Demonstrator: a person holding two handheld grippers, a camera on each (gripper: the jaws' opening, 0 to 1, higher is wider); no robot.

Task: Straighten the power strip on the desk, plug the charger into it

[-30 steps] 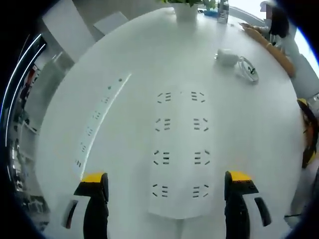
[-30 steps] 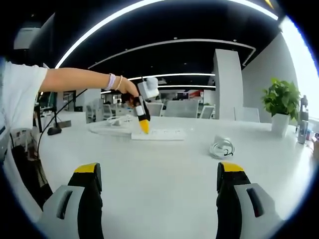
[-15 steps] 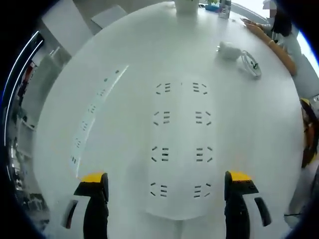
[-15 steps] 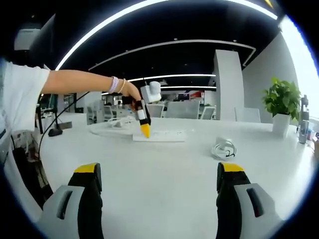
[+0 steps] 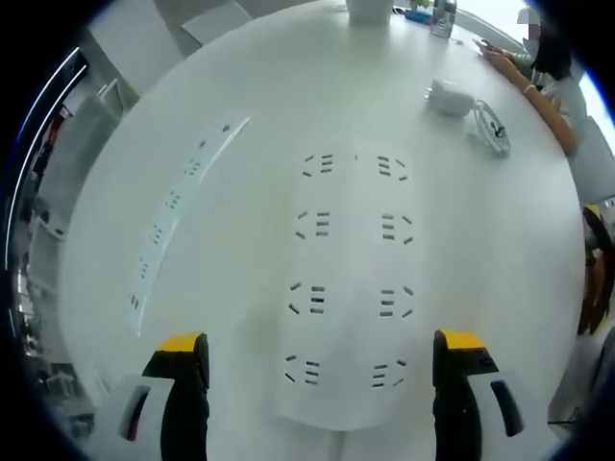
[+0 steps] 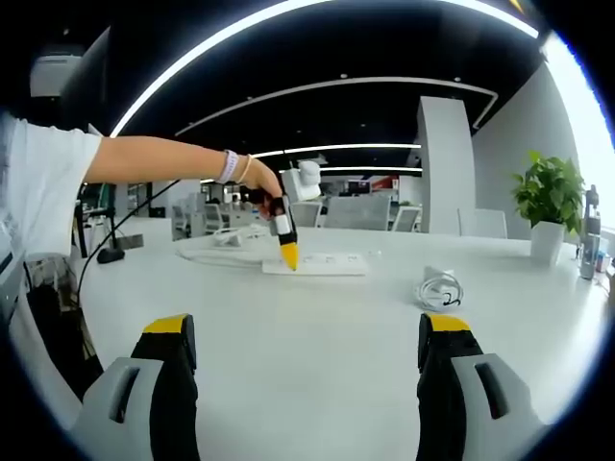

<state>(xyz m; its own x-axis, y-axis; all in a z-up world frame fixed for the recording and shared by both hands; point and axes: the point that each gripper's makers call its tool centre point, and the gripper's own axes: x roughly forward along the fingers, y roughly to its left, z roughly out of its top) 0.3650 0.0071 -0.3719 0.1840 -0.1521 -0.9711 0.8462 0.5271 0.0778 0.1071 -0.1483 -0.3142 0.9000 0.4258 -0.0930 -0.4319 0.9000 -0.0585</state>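
Note:
The white power strip (image 5: 351, 279) lies flat on the white desk, its two rows of sockets running away from me between the wide-apart jaws of my left gripper (image 5: 322, 376), which hovers open just above its near end. The white charger (image 5: 450, 96) with its coiled cable (image 5: 492, 130) rests further off to the right. In the right gripper view, a hand holds the left gripper (image 6: 287, 254) tip-down over the power strip (image 6: 322, 262); the charger (image 6: 439, 287) sits to its right. My right gripper (image 6: 307, 355) stands open over bare desk, well short of both.
A long narrow white bar with small marks (image 5: 178, 216) lies left of the strip. A potted plant (image 6: 548, 197) and bottle (image 6: 587, 245) stand at the far right edge. A seated person's arm (image 5: 538, 91) rests beyond the charger. A black stand (image 6: 109, 254) and white cable (image 6: 216, 245) are at left.
The left gripper has drifted a little to the right along the power strip. Both pairs of jaws stay open and the charger has not moved.

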